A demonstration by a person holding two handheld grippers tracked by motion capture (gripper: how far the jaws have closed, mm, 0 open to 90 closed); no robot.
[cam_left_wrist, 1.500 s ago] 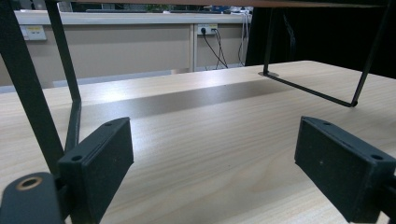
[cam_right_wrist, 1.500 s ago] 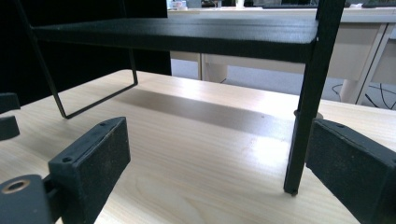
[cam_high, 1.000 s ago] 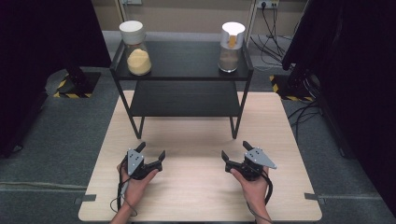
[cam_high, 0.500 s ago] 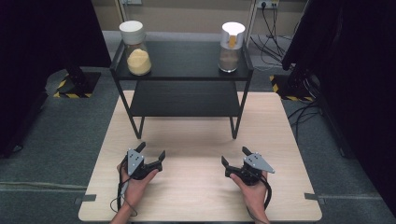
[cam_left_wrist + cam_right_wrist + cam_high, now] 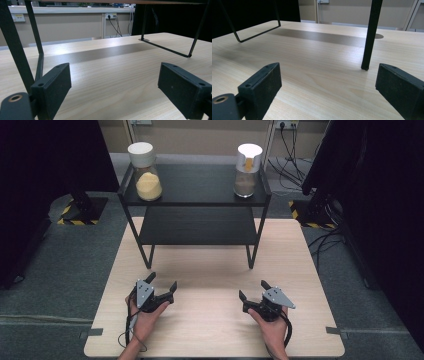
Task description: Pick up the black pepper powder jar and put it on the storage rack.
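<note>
1. The left gripper (image 5: 161, 284) rests on the table (image 5: 210, 270) at about 7 o'clock in the high view, held by the person's left hand (image 5: 145, 317); its jaws stand wide apart with nothing between them.
2. The right gripper (image 5: 254, 290) sits at about 5 o'clock, held by the right hand (image 5: 272, 327); its jaws are also spread wide and empty.
3. A black rack (image 5: 195, 185) stands at 12 o'clock on the far half of the table, well apart from both grippers.
4. On the rack's top shelf, a jar (image 5: 146, 172) with yellow contents and a white lid stands at 11 o'clock.
5. A second jar (image 5: 247, 170), with a white lid and darker contents, stands at 1 o'clock on the same shelf.
6. In the left gripper view, a rack leg (image 5: 15, 47) rises just beside the left jaw.
7. In the right gripper view, another leg (image 5: 370, 37) stands on the table ahead, between the jaws toward the right one.
</note>
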